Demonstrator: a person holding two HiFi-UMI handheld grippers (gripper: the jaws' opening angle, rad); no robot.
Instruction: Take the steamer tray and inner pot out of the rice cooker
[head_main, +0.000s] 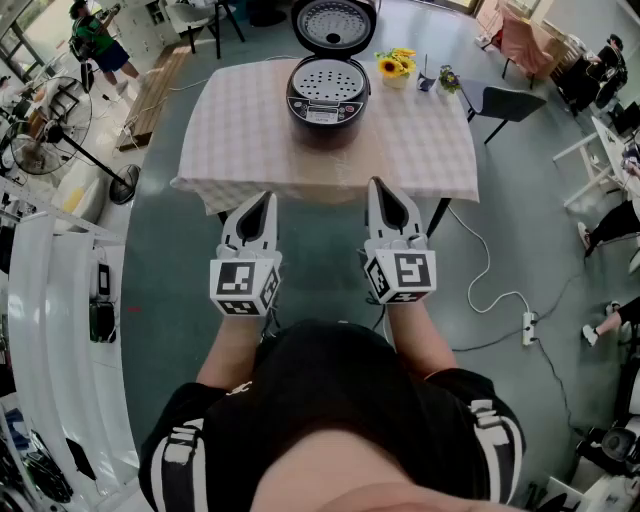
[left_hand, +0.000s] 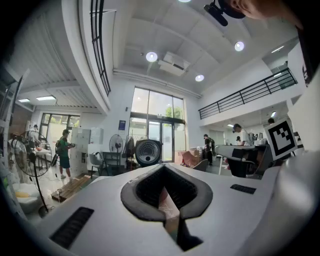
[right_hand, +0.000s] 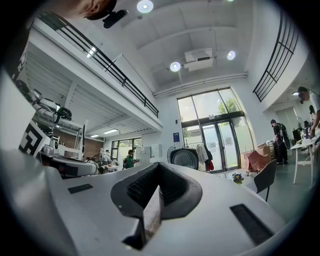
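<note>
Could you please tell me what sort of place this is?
Probably a tall open-plan lab or workshop hall, not a home kitchen: a railed mezzanine, a tall glass entrance, and work desks near the clothed table with the rice cooker.

Black tee (head_main: 330, 390), white-striped sleeves (head_main: 178, 455), bottom of frame; white L gripper (head_main: 267, 196), R gripper (head_main: 377, 184), b/w marker cubes (head_main: 243, 287).

The rice cooker (head_main: 322, 102) has a glossy black plastic shell. Its perforated steamer tray (head_main: 326, 78) looks pale and matt, metal or plastic unclear. The checked tablecloth (head_main: 420, 140) is matt woven cloth. The left claw (head_main: 262, 200) and right claw (head_main: 380, 188) are smooth matt pale-grey plastic with dark ribbed pads (left_hand: 150, 186).
</note>
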